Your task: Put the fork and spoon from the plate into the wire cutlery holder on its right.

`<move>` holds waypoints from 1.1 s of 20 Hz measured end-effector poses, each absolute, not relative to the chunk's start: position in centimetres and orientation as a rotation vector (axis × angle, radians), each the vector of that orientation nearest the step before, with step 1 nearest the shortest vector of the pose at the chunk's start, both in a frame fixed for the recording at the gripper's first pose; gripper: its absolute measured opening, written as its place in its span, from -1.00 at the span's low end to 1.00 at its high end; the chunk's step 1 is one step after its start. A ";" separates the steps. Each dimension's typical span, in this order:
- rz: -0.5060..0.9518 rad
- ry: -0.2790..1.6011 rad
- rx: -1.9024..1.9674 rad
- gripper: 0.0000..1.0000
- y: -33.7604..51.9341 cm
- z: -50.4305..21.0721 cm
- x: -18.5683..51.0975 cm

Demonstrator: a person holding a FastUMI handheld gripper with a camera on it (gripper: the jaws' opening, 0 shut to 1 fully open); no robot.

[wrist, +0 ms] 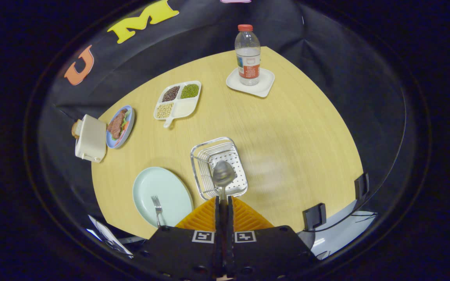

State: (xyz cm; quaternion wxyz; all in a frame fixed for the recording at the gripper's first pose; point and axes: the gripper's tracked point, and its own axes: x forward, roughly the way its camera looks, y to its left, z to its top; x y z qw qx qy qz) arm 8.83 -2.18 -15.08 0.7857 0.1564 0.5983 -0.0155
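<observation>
Gripper fingers are clamped on the spoon handle; the spoon runs straight ahead, bowl forward, over the wire holder. Its handle is mostly hidden between the fingers. Left of them, the fork lies on the plate (tines pointing away, handle end cut off).

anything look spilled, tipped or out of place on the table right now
Nothing stands out. The bottle stands upright on its small white tray, the beans sit in their compartments of the divided dish, and the fork lies on the plate. The gripper is shut on the spoon, held over the wire holder.
</observation>
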 end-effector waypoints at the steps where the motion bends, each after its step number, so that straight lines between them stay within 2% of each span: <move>1: -0.029 1.281 0.345 -0.84 -2.1 -14.7 9.0; 2: -0.028 1.272 0.351 -0.83 -2.0 -14.4 9.1; 4: -0.022 1.262 0.351 -0.33 -2.0 -14.0 8.8; 5: -0.024 1.255 0.348 -0.20 -2.0 -13.7 9.0; 6: -0.028 1.243 0.345 -0.20 -1.9 -13.5 8.9; 8: -0.032 1.219 0.338 0.11 -1.7 -12.8 8.7; 11: -0.029 1.183 0.307 0.75 -1.0 -11.6 8.0; 16: -0.008 1.137 0.266 0.76 1.8 -9.2 4.9; 22: 0.096 1.126 0.173 0.78 8.5 -8.4 0.2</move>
